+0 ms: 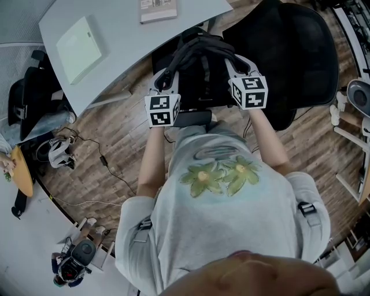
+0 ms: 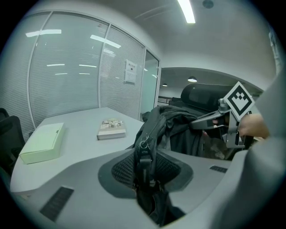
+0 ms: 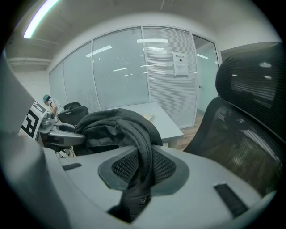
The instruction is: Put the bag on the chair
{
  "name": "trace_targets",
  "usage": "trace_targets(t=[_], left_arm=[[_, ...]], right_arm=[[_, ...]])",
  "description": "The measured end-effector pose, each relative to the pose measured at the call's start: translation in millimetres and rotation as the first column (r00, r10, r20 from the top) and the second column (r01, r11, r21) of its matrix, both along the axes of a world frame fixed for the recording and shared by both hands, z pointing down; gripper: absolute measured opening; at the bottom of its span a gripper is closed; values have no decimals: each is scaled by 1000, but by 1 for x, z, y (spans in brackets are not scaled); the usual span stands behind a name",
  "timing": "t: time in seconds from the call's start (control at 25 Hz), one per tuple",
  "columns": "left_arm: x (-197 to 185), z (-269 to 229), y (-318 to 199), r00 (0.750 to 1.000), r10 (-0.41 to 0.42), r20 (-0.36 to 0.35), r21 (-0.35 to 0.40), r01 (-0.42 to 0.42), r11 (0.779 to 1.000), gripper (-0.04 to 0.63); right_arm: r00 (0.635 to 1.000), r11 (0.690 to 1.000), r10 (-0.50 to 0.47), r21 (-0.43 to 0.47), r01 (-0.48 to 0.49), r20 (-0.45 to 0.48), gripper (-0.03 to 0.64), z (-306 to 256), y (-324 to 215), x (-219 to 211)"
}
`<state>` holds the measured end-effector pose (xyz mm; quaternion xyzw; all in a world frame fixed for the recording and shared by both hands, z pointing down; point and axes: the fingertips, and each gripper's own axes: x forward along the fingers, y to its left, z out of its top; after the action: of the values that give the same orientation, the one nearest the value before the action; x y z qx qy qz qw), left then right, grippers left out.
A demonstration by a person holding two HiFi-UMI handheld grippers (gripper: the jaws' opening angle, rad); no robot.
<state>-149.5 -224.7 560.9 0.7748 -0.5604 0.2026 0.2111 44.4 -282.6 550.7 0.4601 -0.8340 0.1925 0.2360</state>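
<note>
Bag (image 1: 199, 60) straps are clamped by left gripper (image 2: 145, 169) and right gripper (image 3: 142, 166); notice (image 2: 130, 71) is illegible; box (image 2: 42, 143) is missed by right gripper view.

Book (image 1: 157, 8) cropped by top edge — its print unreadable.

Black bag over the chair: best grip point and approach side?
Its padded shoulder straps, one per gripper, approached from the near side, away from the chair back. They stand clear of the soft bag body and fit between jaws; left gripper and right gripper each pinch one.
</note>
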Motion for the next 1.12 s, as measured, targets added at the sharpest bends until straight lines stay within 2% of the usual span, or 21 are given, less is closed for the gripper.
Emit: trace_targets(t=[0.24,0.4,0.84,1.04,1.12], left_arm=[[6,9,4,998,21,-66,38,-18,999,126],[9,13,5,999,14,-47,40,-13,999,126],[18,14,4,1000,15,-15,47,-15,999,132],[18,15,3,1000,18,11,18,-19,1000,166],[19,20,6,1000,20,1,-12,-20,1000,194]], right_arm=[[1000,1000,14,-1,-14,-18,83,14,6,10],[1000,1000,14,-1,-14,4,83,20,6,14],[999,1000,18,21,-17,-46,92,26,9,25],[999,1000,10,4,-10,-47,121,25,11,28],[998,1000,6,-8,-6,-58,132,25,14,30]])
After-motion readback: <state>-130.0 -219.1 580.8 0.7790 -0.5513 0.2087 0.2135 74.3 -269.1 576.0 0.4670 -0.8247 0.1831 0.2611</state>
